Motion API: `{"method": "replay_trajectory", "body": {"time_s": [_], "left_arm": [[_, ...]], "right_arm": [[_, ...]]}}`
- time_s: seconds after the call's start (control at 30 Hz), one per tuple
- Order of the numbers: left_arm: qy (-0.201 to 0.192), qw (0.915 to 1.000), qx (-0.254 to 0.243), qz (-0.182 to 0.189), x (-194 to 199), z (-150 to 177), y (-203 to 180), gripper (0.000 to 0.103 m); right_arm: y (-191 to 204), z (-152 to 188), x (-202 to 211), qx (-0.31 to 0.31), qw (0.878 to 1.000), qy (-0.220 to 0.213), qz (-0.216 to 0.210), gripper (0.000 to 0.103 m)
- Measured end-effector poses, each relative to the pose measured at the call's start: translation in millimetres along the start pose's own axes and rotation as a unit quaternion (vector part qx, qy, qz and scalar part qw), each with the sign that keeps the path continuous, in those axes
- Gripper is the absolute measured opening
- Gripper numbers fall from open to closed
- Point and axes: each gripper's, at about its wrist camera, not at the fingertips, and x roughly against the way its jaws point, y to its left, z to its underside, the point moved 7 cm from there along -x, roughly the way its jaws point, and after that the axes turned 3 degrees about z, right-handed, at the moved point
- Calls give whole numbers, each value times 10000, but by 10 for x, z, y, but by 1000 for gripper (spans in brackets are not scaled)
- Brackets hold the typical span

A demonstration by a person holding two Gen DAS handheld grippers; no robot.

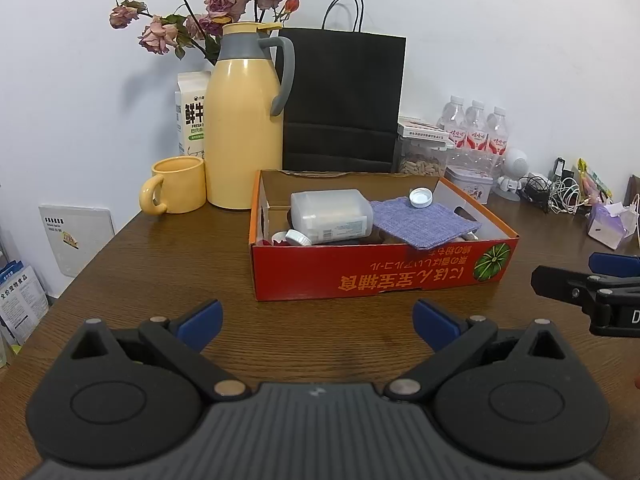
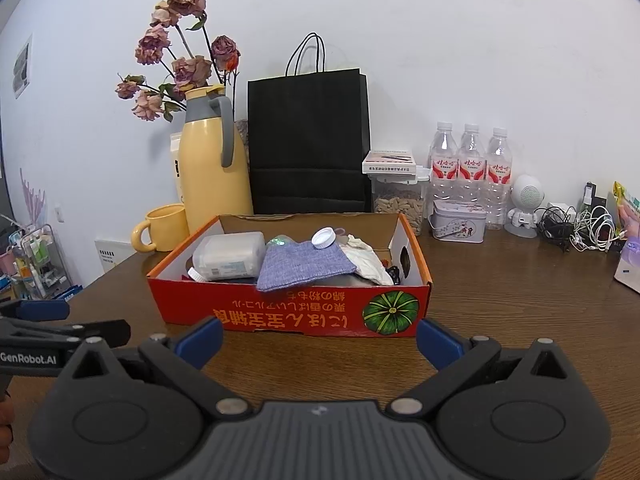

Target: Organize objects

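Left wrist view: my left gripper [image 1: 319,322] sits at the bottom of the frame, spread wide and holding nothing. Mid-frame, the red cardboard box [image 1: 380,276] lies on the brown wooden desk [image 1: 152,264], its long axis running left to right, printed side facing me upside down. Inside, a clear plastic container [image 1: 332,216] lies on its side beside a purple cloth [image 1: 420,224] with a white cap [image 1: 420,197] on it.

Right wrist view: my right gripper [image 2: 320,340] is also wide and empty, just short of the box [image 2: 280,312]. Behind stand a yellow thermos [image 2: 212,168], a black paper bag [image 2: 308,140] and a white wall [image 2: 480,40].
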Motion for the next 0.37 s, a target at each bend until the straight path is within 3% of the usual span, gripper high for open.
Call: {"method": "replay_trajectory", "body": {"time_s": [0.37], "left_arm": [[54,10000,44,-8,6,6,1,103]], "right_arm": [[-17,15,-3,-20,10000,24,11,103]]}}
